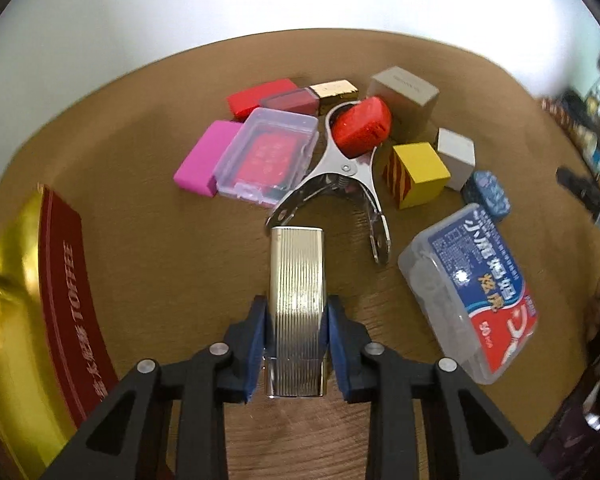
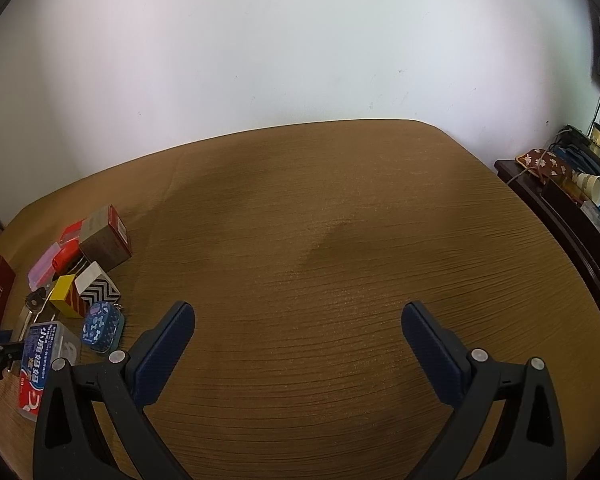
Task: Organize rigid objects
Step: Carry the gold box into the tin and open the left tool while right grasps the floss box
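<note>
My left gripper (image 1: pixel 296 316) is shut on a ribbed silver case (image 1: pixel 298 280) and holds it over the brown table (image 1: pixel 140 208). Ahead lie a metal clamp (image 1: pixel 340 176), a red block (image 1: pixel 362 126), a clear box with a red insert (image 1: pixel 268 154), a pink case (image 1: pixel 202 158), a yellow cube (image 1: pixel 418 174), a grey cube (image 1: pixel 456 156) and a floss-pick box (image 1: pixel 472 292). My right gripper (image 2: pixel 298 320) is open and empty over bare table (image 2: pixel 340 240), with the same pile at its far left (image 2: pixel 76 280).
A gold and red toffee tin (image 1: pixel 32 300) stands at the left. A brown box (image 1: pixel 404 96), a red case (image 1: pixel 260 96) and a blue patterned tin (image 1: pixel 486 194) sit in the pile. A dark shelf with cups (image 2: pixel 572 200) is to the right of the table.
</note>
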